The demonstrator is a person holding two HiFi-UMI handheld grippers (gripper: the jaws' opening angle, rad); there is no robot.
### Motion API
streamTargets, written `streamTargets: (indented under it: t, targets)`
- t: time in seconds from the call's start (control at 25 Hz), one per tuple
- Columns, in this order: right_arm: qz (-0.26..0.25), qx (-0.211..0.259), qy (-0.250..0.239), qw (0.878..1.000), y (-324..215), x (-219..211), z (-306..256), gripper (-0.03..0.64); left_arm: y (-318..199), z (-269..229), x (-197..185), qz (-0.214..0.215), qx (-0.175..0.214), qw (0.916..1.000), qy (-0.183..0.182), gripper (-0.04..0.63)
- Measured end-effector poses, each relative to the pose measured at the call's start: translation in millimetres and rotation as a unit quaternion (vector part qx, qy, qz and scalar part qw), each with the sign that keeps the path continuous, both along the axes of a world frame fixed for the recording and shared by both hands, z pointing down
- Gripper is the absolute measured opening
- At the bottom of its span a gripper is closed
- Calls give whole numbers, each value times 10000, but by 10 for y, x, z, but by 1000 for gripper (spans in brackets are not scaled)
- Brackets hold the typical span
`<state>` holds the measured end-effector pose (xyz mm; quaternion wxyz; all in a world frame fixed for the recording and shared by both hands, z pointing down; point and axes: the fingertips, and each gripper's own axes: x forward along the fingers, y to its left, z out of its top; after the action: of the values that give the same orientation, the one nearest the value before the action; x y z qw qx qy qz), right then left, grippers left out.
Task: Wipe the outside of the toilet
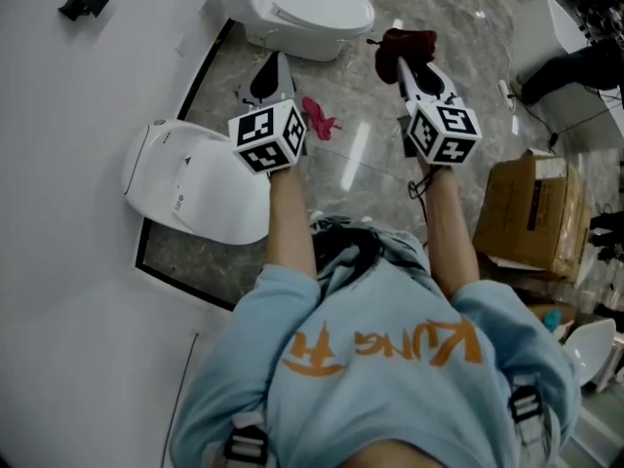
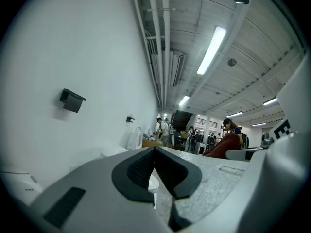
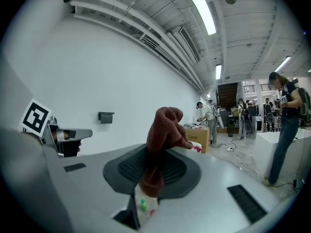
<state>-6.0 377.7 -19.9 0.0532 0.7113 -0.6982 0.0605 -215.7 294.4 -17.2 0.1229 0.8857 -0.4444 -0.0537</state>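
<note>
Toilet (image 1: 312, 13): white, lid shut, seen at top centre.
Cloth (image 1: 407, 45): dark red, bunched, clamped by right gripper (image 1: 402, 66).
Left gripper (image 1: 275, 66): jaws pressed together, empty.

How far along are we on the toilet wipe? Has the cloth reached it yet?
Done: the cloth is picked up and clamped in the right gripper. In hand: both grippers are held up in front of the toilet. The left gripper is shut and empty, and the cloth looks clear of the toilet. Left: all the wiping. No contact with the outside shows yet.
</note>
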Motion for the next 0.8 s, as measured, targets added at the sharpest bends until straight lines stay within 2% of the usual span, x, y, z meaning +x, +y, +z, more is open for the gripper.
streamTargets:
  t: [0.24, 0.48, 0.68, 0.8]
  targets:
    - [49, -129, 62, 9999, -91, -19, 107, 61, -220, 80, -159, -87, -75, 9999, 102, -6]
    - [127, -84, 85, 9998, -188, 165, 37, 61, -372, 22, 25, 6, 0, 9998, 186, -6]
    - [172, -149, -123, 9997, -446, 427, 161, 61, -488, -52, 337, 308, 387, 9981, -378, -6]
    - [65, -156, -320, 9993, -768, 524, 266, 61, -690, -50, 413, 231, 414, 9976, -508, -6]
